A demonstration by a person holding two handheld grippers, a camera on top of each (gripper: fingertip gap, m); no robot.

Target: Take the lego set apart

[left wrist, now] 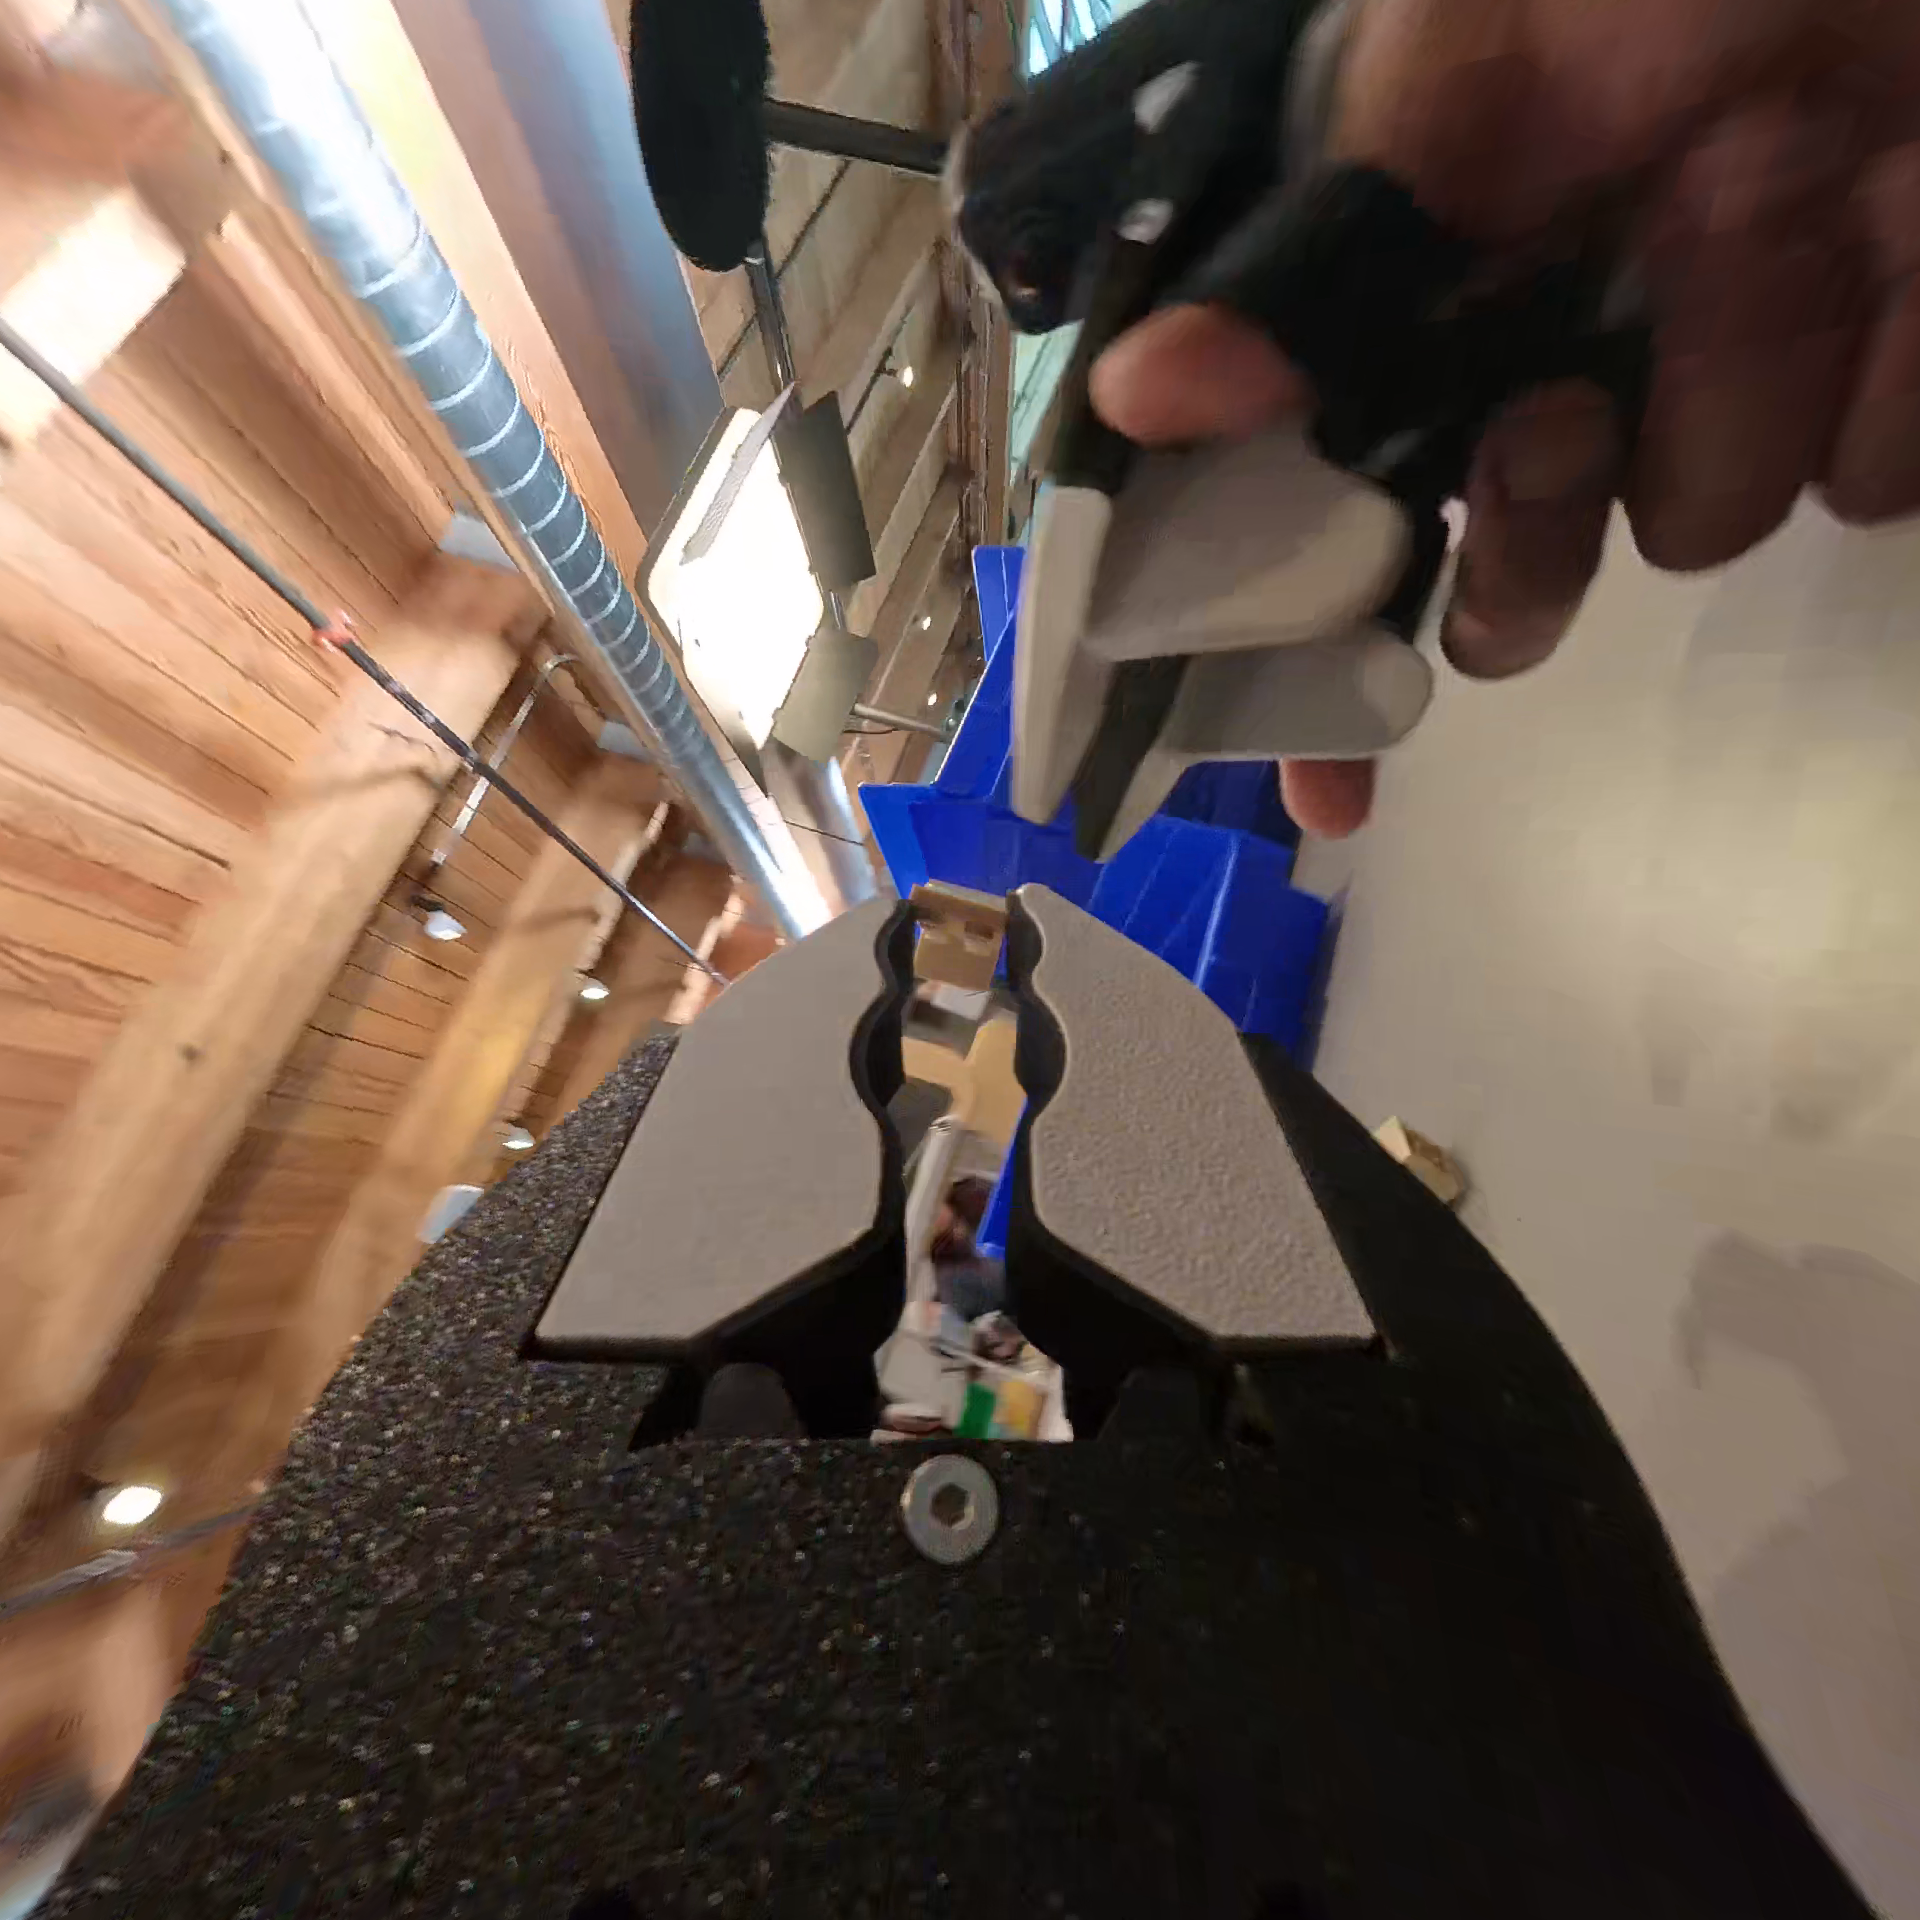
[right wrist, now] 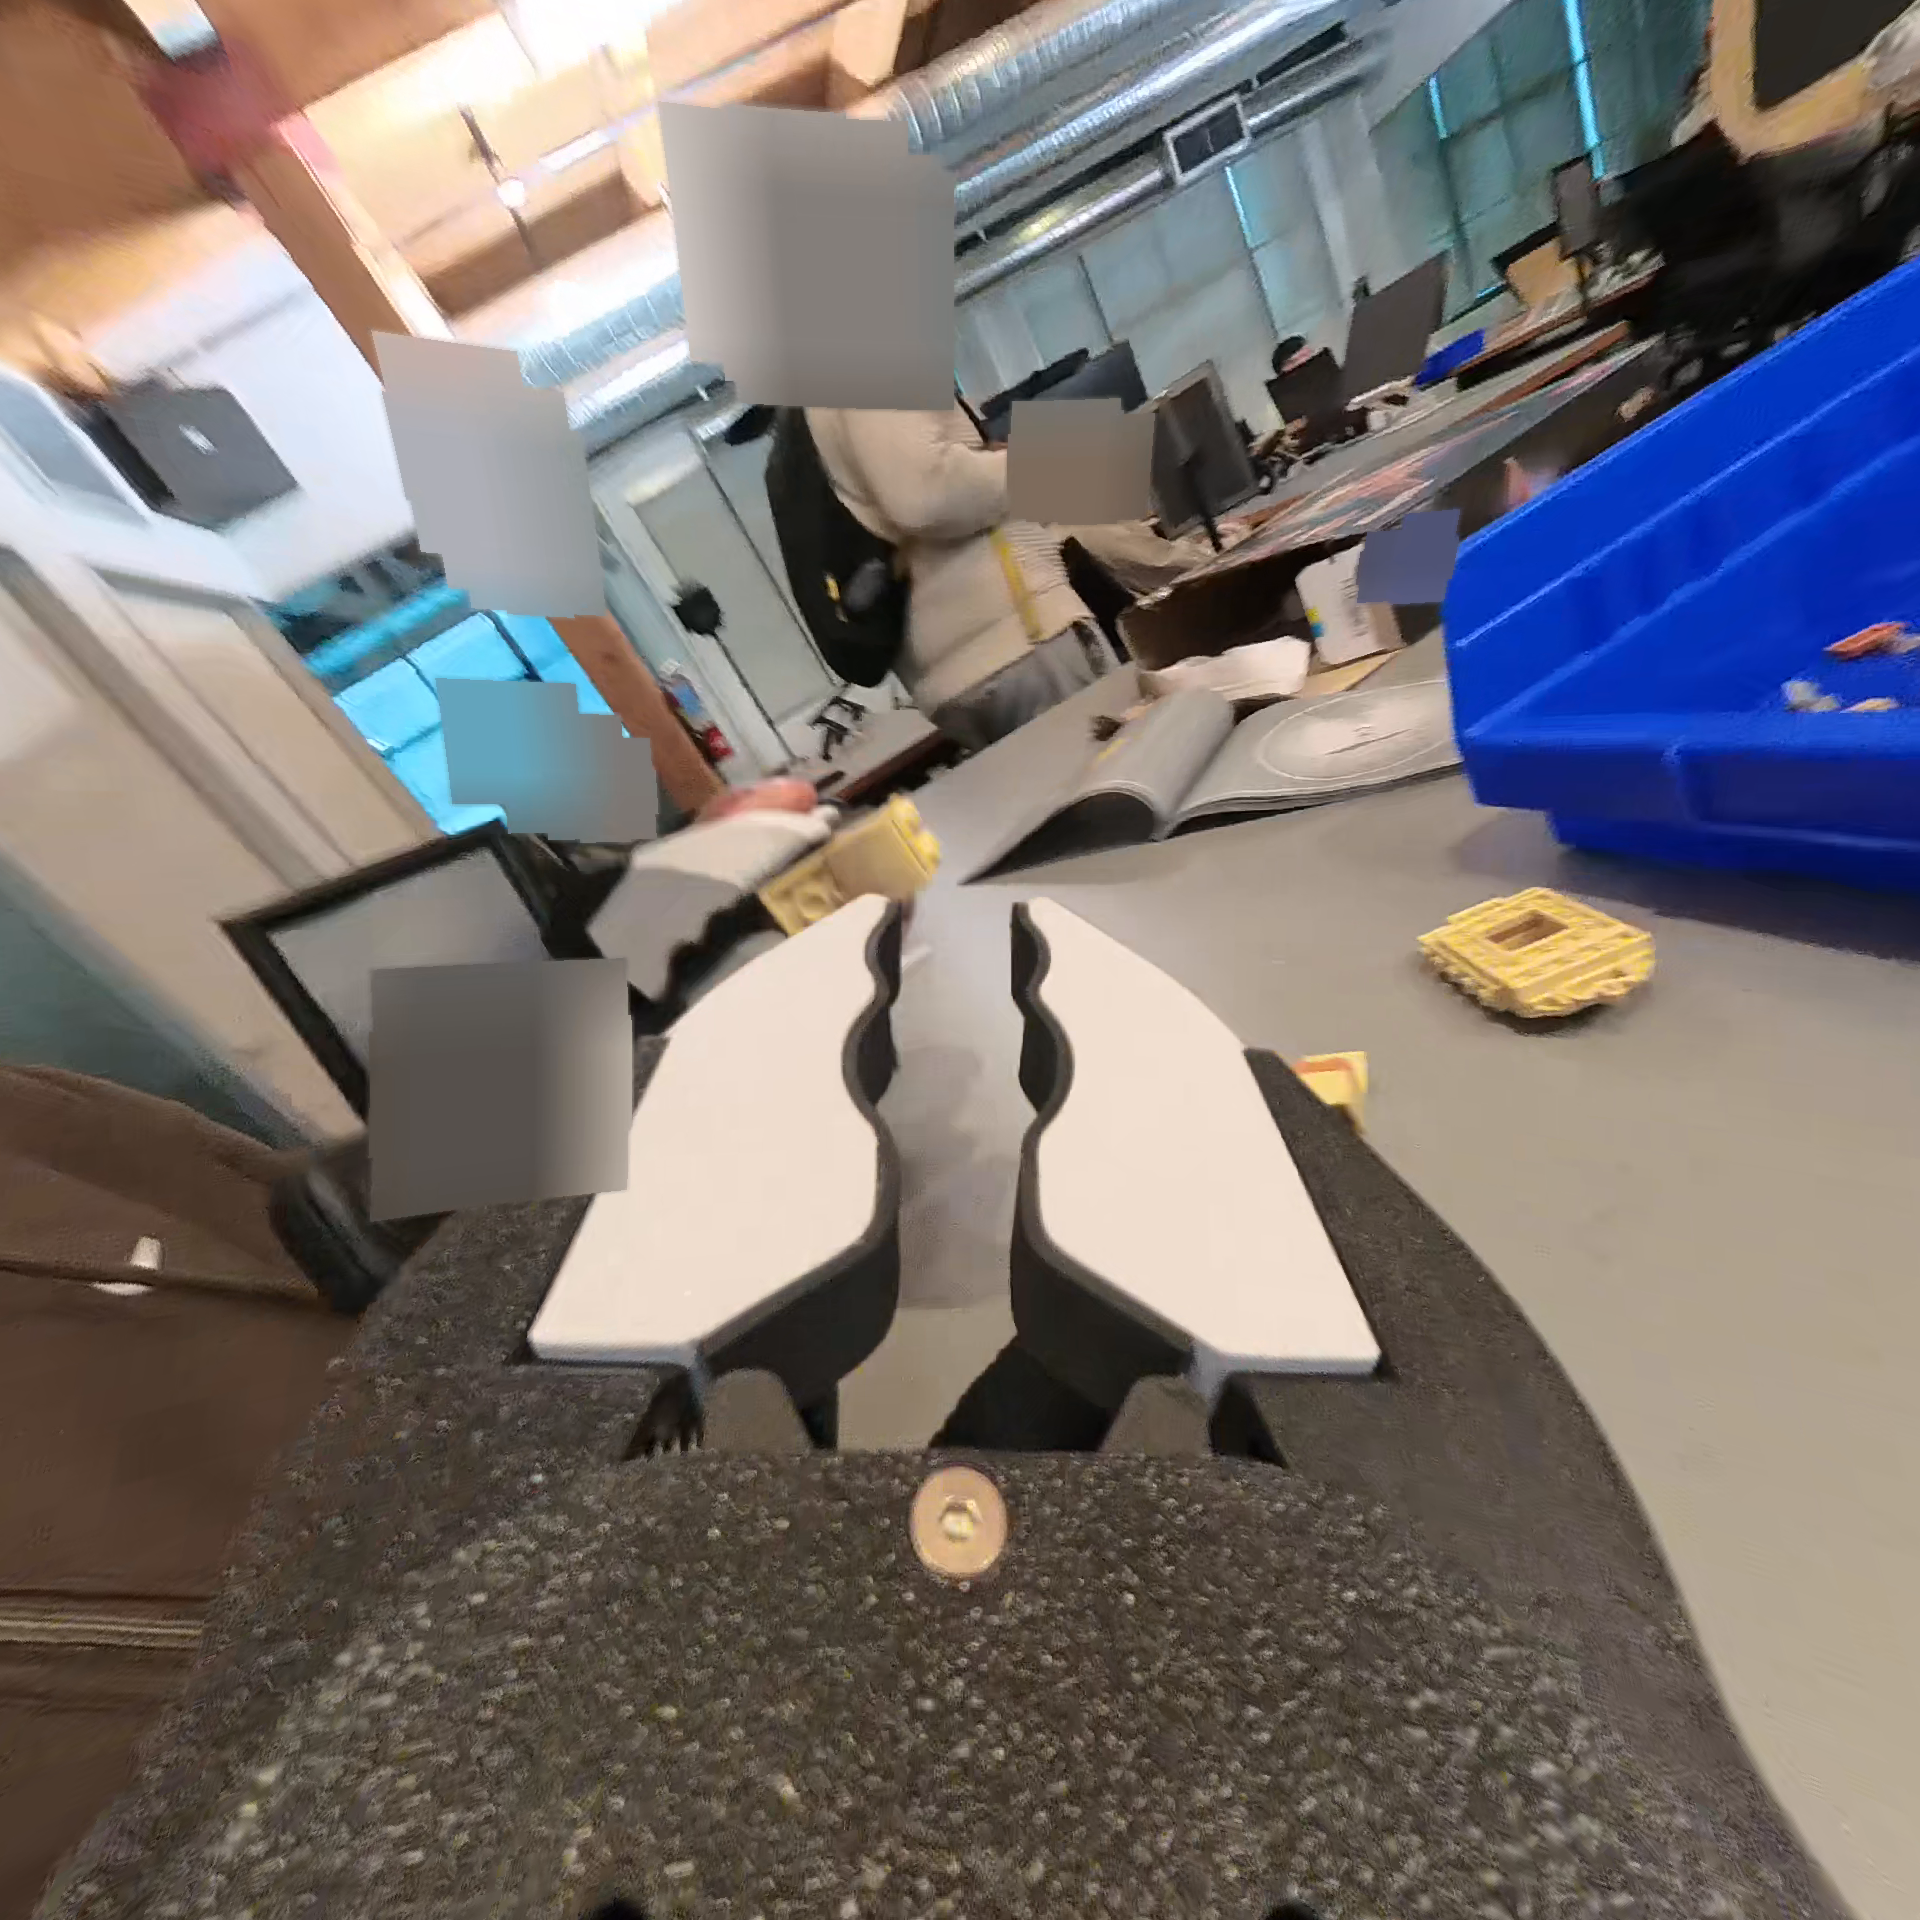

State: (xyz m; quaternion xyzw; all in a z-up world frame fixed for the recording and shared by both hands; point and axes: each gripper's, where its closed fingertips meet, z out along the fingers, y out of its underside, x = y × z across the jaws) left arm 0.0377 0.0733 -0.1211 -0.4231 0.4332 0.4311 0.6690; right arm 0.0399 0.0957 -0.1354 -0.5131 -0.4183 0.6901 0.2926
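Between the tips of the left gripper (left wrist: 958, 914) sits a small tan toy brick (left wrist: 958, 940), pinched at the very ends of the two grey fingers (left wrist: 764, 1132), both dark pads bearing on its sides. Beyond those tips and a little to their right stands a stack of blue bins (left wrist: 1174, 894) at the edge of a grey table (left wrist: 1621, 935). Above the tips, close in, hangs the right gripper (left wrist: 1049, 821) with a person's hand (left wrist: 1621, 312) around its body; its fingers point down toward the brick and stand apart. Right of the left gripper's right finger, a small tan piece (left wrist: 1418, 1158) lies on the table.

From the right wrist view, the right gripper (right wrist: 956, 914) has its jaws spread, with only bare grey table showing between the pads. Just past its left fingertip, the left gripper (right wrist: 717, 883) comes in from the left, gripping the tan brick (right wrist: 862, 862), which shows studs on its faces. Well to the right of the right finger, a flat tan brick assembly (right wrist: 1532, 961) with a square opening rests on the table, and a small tan piece (right wrist: 1335, 1081) lies just beside that finger's base. Farther off to the right is a blue bin (right wrist: 1662, 665) holding a few small pieces, and ahead of the tips lies an open booklet (right wrist: 1226, 758).
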